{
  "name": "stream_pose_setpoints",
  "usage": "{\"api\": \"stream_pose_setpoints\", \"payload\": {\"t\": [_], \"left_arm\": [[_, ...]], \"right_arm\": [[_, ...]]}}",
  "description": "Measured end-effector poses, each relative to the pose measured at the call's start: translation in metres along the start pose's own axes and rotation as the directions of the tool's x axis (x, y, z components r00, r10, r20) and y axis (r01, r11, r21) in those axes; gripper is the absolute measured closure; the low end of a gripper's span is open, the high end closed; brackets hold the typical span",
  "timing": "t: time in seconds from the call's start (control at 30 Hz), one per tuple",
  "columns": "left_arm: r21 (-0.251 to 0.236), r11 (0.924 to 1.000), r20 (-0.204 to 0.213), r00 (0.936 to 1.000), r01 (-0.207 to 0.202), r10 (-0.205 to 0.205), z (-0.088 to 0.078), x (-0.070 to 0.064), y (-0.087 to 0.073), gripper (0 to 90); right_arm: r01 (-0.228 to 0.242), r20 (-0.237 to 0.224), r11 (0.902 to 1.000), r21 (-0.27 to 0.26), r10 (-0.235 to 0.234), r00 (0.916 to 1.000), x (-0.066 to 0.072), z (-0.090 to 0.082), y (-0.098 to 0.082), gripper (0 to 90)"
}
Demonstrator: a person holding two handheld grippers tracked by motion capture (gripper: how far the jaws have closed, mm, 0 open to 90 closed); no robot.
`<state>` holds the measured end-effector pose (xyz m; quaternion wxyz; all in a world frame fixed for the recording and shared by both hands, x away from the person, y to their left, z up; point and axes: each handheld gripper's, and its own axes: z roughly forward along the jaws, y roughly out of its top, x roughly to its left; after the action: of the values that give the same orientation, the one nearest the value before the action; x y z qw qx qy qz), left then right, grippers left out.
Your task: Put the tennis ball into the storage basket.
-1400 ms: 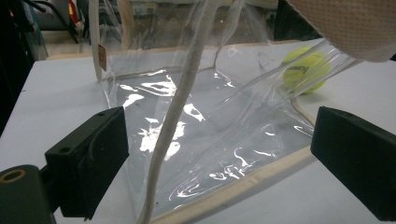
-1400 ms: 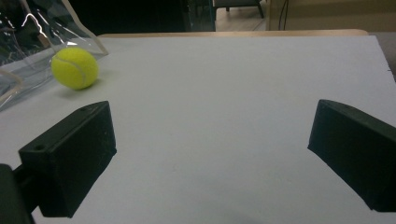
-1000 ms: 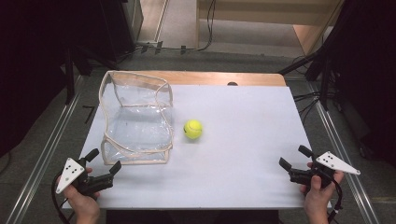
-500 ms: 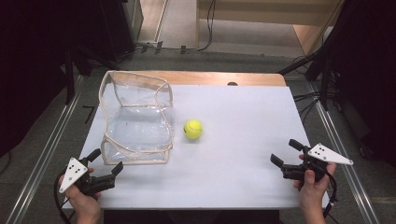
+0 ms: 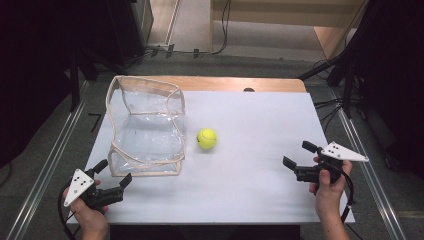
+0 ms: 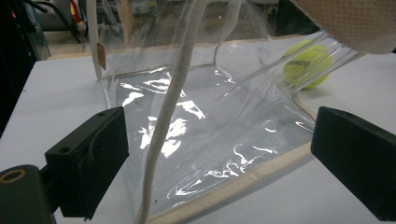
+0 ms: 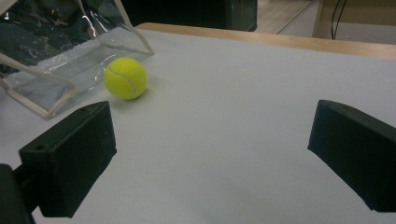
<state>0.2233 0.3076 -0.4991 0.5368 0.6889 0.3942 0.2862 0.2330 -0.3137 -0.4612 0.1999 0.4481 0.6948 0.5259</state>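
Clear soft plastic pouch w/ beige fabric trim (image 5: 145, 127) stands open on the left part of the white table (image 5: 260, 150), its near bottom edge just ahead of the left gripper (image 5: 114, 176), whose jaws are spread wide w/ nothing in them. Pouch's long side runs away from the person; walls sag and glare. Just right of it, apart from the trim, sits the fuzzy yellow-green tennis ball (image 5: 206, 138), round, white seam, dark lettering. Farther right, the right gripper (image 5: 296, 156) is wide open and empty too, aimed left-forward at the ball, well apart. Judging by aim, right hand takes the ball, left holds the pouch.
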Motion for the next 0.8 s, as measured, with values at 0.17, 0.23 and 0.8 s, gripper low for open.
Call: {"api": "stream_pose_setpoints", "payload": {"t": [0.17, 0.23, 0.8], "left_arm": [[0.000, 1.0000, 0.003, 1.0000, 0.000, 0.000, 0.000, 0.000, 0.000, 4.4], [-0.002, 1.0000, 0.003, 1.0000, 0.000, 0.000, 0.000, 0.000, 0.000, 4.4], [-0.009, 1.0000, 0.016, 0.9999, 0.002, -0.002, -0.001, 0.001, 0.000, 4.4]], "right_arm": [[0.024, -0.011, 0.9997, 0.003, -0.024, 0.9996, 0.003, 0.010, 0.016, 0.0], [0.036, -0.016, 0.9993, 0.007, -0.036, 0.9992, 0.005, 0.015, 0.022, 0.0], [0.108, -0.074, 0.9922, 0.062, -0.103, 0.9919, 0.023, 0.055, 0.057, 0.0]]}}
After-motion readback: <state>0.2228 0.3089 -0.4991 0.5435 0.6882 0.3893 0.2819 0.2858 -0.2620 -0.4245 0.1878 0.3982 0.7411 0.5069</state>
